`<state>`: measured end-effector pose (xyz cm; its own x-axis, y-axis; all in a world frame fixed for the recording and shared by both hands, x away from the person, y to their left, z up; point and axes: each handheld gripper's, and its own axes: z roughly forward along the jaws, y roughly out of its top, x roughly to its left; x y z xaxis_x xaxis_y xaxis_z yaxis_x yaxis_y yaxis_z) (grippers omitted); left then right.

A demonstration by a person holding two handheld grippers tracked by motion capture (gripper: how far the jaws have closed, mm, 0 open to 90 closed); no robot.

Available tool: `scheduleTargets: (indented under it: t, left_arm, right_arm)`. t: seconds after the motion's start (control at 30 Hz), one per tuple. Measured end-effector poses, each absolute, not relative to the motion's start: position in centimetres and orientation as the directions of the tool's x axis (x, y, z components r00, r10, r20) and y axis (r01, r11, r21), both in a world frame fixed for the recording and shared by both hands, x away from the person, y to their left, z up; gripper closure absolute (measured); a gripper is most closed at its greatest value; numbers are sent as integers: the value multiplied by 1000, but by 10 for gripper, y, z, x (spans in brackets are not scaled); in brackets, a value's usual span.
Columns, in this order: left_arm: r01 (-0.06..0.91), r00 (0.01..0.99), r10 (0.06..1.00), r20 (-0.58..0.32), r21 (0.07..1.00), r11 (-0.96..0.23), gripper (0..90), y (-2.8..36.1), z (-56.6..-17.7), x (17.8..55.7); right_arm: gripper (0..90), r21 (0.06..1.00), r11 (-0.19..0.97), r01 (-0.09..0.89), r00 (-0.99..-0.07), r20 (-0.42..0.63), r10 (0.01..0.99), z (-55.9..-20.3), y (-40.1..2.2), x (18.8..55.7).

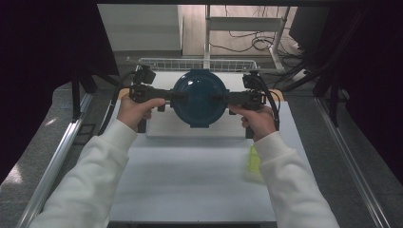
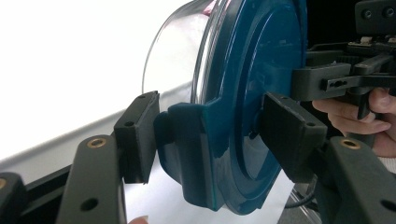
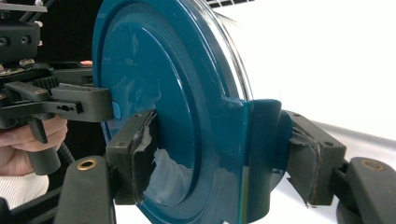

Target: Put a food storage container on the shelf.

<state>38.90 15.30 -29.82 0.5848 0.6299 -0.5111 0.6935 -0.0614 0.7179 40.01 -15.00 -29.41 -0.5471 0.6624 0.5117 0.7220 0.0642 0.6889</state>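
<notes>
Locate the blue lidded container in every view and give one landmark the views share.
High view: blue lidded container at centre, between both grippers.
Left gripper view: centre to right, side tab between the jaws.
Right gripper view: centre-left, side tab between the jaws.
Shared landmark: white table.

The person is wearing long white sleeves (image 1: 95,175) reaching to the wrists. Each gripper, left gripper (image 1: 172,95) and right gripper (image 1: 222,98), is showing a matte black body, brass-ringed screw holes, blocky jaw pads, the right one's frayed, and a trailing black cable (image 1: 272,102).
</notes>
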Motion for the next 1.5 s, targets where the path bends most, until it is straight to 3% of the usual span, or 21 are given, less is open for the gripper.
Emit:
scheduleTargets:
  t: [0.43, 0.9, 1.5]
  left_arm:
    - [699, 586, 620, -521, 713, -61, 393, 156, -292, 419]
    - [720, 569, 628, -531, 690, -69, 394, 153, -280, 450]
    - [772, 507, 623, -596, 635, -21, 393, 156, -299, 470]
  right_arm:
    - [314, 688, 90, 721, -552, 490, 674, -280, -146, 431]
    - [314, 655, 65, 753, -521, 534, 666, -273, -150, 464]
    - [315, 586, 45, 809, -461, 586, 666, -289, -148, 487]
